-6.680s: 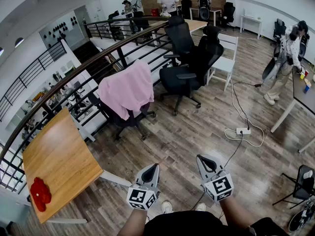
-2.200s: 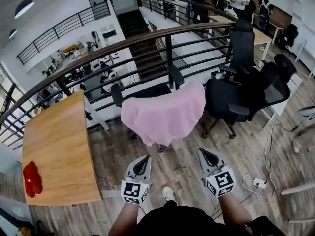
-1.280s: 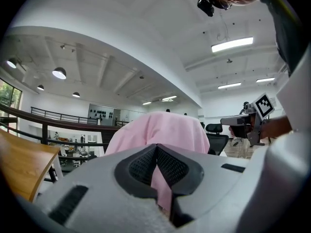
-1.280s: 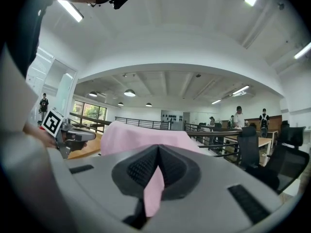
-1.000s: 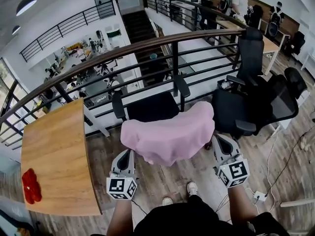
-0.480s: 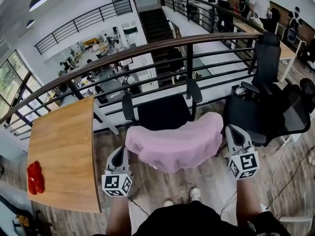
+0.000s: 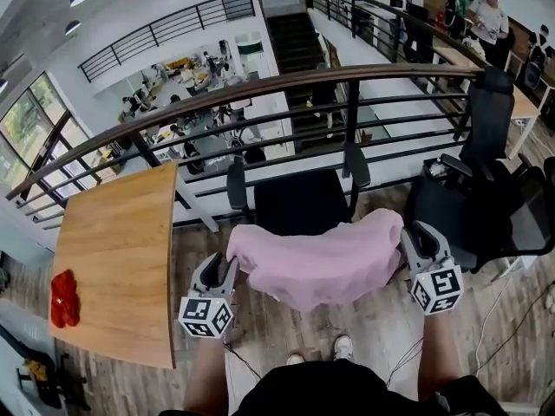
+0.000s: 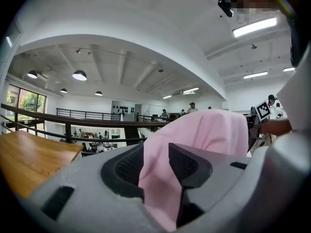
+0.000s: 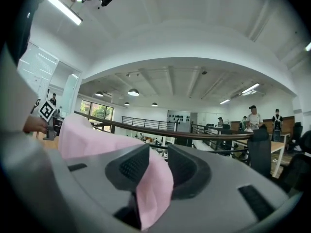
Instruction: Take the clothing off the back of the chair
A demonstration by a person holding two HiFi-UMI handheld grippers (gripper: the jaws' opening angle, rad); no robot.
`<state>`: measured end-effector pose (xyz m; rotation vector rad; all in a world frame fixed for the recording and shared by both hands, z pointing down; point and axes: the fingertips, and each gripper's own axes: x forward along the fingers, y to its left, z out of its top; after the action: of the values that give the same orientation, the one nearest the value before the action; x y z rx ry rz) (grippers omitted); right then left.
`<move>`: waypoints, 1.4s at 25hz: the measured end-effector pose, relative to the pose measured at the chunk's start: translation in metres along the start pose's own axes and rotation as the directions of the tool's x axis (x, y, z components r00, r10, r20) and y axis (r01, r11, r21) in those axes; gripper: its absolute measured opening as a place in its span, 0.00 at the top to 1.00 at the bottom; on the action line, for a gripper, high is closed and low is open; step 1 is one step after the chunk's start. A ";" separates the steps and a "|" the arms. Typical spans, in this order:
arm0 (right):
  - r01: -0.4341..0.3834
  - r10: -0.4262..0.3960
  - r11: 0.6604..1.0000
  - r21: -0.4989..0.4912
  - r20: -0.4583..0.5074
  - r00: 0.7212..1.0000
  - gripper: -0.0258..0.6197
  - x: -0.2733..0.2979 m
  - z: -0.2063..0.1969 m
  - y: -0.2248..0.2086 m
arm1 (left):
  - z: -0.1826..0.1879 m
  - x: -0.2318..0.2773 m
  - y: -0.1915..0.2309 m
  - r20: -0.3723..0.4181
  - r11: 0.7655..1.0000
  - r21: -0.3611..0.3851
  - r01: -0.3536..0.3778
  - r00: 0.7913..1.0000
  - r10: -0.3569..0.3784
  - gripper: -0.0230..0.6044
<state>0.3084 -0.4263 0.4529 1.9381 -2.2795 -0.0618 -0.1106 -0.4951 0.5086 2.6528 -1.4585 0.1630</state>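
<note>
In the head view, the pink clothing [image 7: 316, 263] is draped over the back of the black chair [image 7: 299, 199], which faces a dark railing [image 7: 260, 89]. The left tool [image 7: 227, 267] is at the cloth's left end and the right tool [image 7: 413, 232] at its right end, both pointing away from the person. A wooden bench [image 7: 117, 258] stands to the left, with a red thing [image 7: 62, 297] near its edge.

In the left gripper view, the left tool [image 8: 155, 161] has just been opening its jaws. They stand apart, and a fold of the clothing [image 8: 209, 135] lies in the gap between the pads without being clamped. The bench [image 8: 29, 154] shows at the left.

In the right gripper view, the right tool [image 9: 158, 166] has likewise just been opening its jaws. They stand apart, and an edge of the clothing [image 9: 87, 137] hangs between them, lying against the left pad.
</note>
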 end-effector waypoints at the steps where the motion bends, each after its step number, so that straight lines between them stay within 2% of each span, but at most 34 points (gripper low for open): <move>1: -0.016 0.016 1.000 0.007 -0.011 1.000 0.75 0.003 -0.004 0.002 | -0.004 0.002 0.000 -0.014 1.000 -0.006 0.003 1.000 -0.004 0.67; 4: -0.065 0.067 0.997 0.029 -0.047 0.997 0.66 0.012 -0.017 0.008 | -0.014 0.010 -0.001 -0.055 0.999 -0.035 0.025 0.998 -0.027 0.50; 6: -0.098 0.101 0.994 0.049 -0.078 0.992 0.59 0.018 -0.026 0.011 | -0.019 0.017 -0.004 -0.074 0.997 -0.064 0.047 0.996 -0.052 0.48; 8: -0.126 0.134 0.990 0.068 -0.114 0.984 0.54 0.023 -0.036 0.014 | -0.021 0.023 -0.008 -0.081 0.993 -0.092 0.067 0.994 -0.075 0.48; 11: -0.155 0.165 0.985 0.079 -0.142 0.976 0.50 0.035 -0.045 0.015 | -0.017 0.034 -0.012 -0.084 0.991 -0.092 0.094 0.991 -0.102 0.50; 14: -0.184 0.196 0.978 0.094 -0.139 0.971 0.47 0.048 -0.048 0.017 | -0.015 0.044 -0.019 -0.087 0.987 -0.089 0.137 0.986 -0.144 0.57; 21: -0.276 0.296 0.950 0.144 -0.144 0.944 0.48 0.067 -0.046 0.024 | -0.013 0.057 -0.025 -0.084 0.979 -0.117 0.167 0.981 -0.178 0.62; 23: -0.297 0.318 0.943 0.152 -0.142 0.938 0.51 0.067 -0.046 0.026 | -0.012 0.057 -0.029 -0.085 0.977 -0.114 0.178 0.979 -0.188 0.69; 29: -0.334 0.346 0.937 0.105 -0.130 0.929 0.73 0.062 -0.043 0.039 | -0.010 0.053 -0.032 -0.079 0.986 -0.073 0.148 0.985 -0.153 0.90; 32: -0.281 0.293 0.953 0.114 -0.112 0.949 0.88 0.054 -0.045 0.035 | -0.010 0.050 -0.032 -0.070 0.988 -0.061 0.145 0.986 -0.149 0.91; 35: -0.233 0.246 0.965 0.116 -0.105 0.964 0.90 0.048 -0.045 0.032 | -0.009 0.046 -0.030 -0.060 0.990 -0.041 0.132 0.989 -0.135 0.92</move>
<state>0.2756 -0.4650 0.5051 1.6437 -2.4601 0.1962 -0.0610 -0.5165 0.5232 2.6782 -1.2484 0.2034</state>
